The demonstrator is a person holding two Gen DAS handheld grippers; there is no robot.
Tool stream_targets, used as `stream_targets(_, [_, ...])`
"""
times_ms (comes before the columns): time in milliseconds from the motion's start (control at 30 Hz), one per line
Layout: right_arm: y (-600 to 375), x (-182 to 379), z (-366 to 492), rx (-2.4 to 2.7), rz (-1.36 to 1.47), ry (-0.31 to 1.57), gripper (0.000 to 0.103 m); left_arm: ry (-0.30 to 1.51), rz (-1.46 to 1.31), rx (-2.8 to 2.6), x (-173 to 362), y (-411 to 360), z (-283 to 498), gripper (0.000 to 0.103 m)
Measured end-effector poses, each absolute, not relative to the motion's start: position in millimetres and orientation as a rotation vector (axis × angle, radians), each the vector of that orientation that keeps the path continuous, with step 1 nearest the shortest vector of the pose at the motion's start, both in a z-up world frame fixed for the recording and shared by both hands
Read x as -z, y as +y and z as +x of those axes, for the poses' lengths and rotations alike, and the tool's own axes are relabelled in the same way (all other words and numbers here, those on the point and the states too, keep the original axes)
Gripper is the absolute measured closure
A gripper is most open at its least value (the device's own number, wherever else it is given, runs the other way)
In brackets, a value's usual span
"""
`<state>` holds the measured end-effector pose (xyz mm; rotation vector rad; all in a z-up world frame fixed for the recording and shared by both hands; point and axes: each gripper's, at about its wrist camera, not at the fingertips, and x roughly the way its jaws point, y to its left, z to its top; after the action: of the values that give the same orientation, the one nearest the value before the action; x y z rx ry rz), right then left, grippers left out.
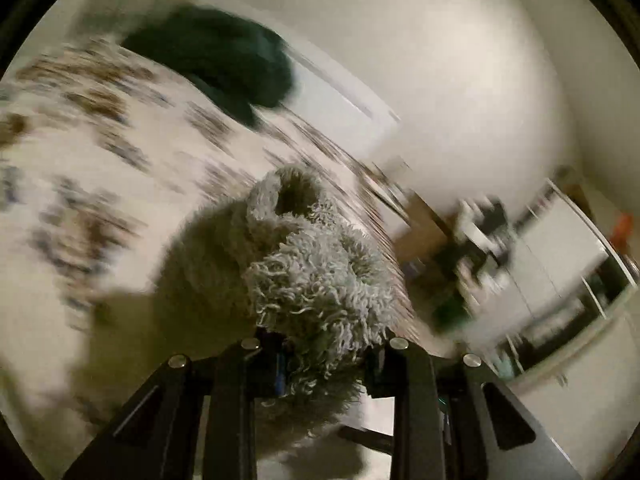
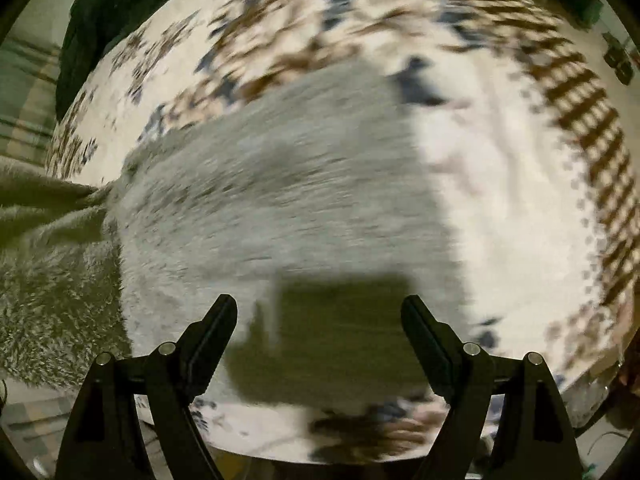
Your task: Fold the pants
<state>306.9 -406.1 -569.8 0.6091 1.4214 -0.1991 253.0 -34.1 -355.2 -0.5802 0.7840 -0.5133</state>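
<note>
While the left wrist view is smeared by blur, the left gripper point(image 1: 320, 356) is plainly clamped on a bunched wad of the fluffy grey pants point(image 1: 312, 272), whose pile spills over the 2 fingers; the fabric runs away from the jaws toward 11 o'clock, over a patterned bedspread point(image 1: 80, 160). A dark green garment point(image 1: 224, 60) lies at 11 o'clock on the bed's far edge. No container is legible in the blur.

In the right wrist view, the right gripper point(image 2: 320, 320) hangs with its jaws spread wide, holding nothing, above the pants point(image 2: 280, 200), which lie spread on the bedspread point(image 2: 500, 200). Their long axis runs from 9 o'clock toward 2 o'clock.
</note>
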Motion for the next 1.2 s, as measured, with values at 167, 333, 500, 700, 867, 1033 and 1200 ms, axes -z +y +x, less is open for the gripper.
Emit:
stream_targets(167, [-491,568,278,0.300,0.666,1.402,0.017,1.028,-0.500,0.723,414,-166,253,0.080])
stream_targets(333, [-556,564,270,0.344,0.672,1.395,0.017,1.252,-0.391,0.768,464,-243,255,0.067])
stream_targets(500, [-591,558,270,0.227,0.790,1.323,0.003,1.261,-0.321,0.714,453,-251,256,0.020])
stream_targets(700, [-550,554,303,0.004,0.910,1.288,0.001,1.111,-0.221,0.595,404,-188,242,0.007])
stream_targets(867, [-493,582,338,-0.170,0.936,1.327,0.000,1.132,-0.170,0.366,416,-109,265,0.007])
stream_targets(1033, [-464,584,349,-0.149,0.831,1.347,0.064,1.171,-0.152,0.229,445,-64,277,0.007])
stream_targets(1200, [-492,543,329,-0.027,0.757,1.263,0.082,1.213,-0.201,0.236,470,-68,293,0.007])
